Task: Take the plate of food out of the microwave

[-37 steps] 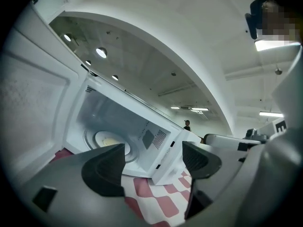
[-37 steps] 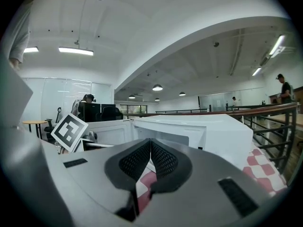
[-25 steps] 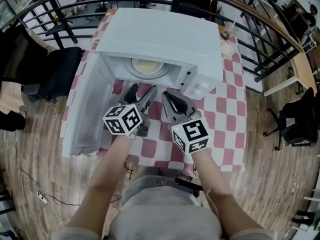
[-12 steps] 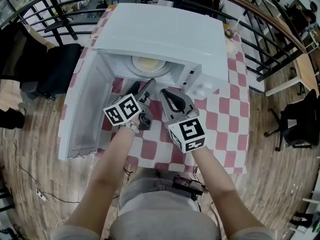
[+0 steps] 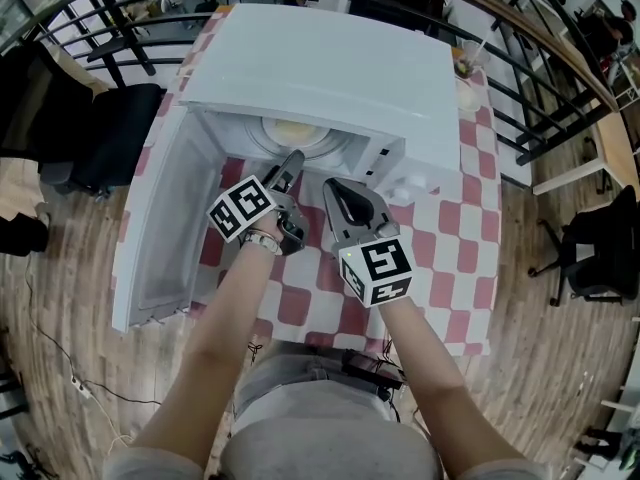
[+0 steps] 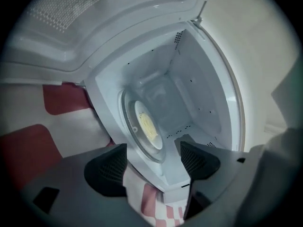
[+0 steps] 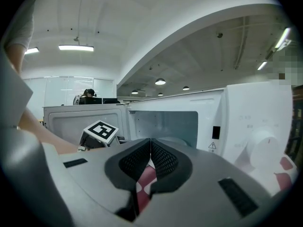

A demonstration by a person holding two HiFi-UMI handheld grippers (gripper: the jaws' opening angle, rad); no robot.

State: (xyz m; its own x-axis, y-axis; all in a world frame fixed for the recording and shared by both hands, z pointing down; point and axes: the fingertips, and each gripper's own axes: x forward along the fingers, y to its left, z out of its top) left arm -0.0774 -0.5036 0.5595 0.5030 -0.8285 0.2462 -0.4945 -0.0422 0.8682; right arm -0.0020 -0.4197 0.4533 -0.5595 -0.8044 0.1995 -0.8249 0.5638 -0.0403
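Observation:
The white microwave (image 5: 330, 68) stands on the checkered table with its door (image 5: 165, 218) swung open to the left. Inside, a plate of yellowish food (image 5: 297, 133) rests on the glass turntable; the left gripper view shows the plate (image 6: 147, 126) straight ahead. My left gripper (image 5: 288, 168), turned on its side, is at the mouth of the cavity. Its jaws are wide apart and closing, with nothing gripped between them (image 6: 152, 160). My right gripper (image 5: 335, 190) hovers just in front of the microwave, its jaws shut and empty (image 7: 150, 148).
The red-and-white checkered cloth (image 5: 450, 228) covers the table. A cup with a straw (image 5: 463, 63) stands at the microwave's back right. The control panel with knobs (image 7: 258, 141) is to the right of the cavity. Black railings (image 5: 520, 88) and a dark chair (image 5: 105, 138) surround the table.
My left gripper has moved forward to the microwave opening and rolled onto its side. The right gripper has stayed almost where it was.

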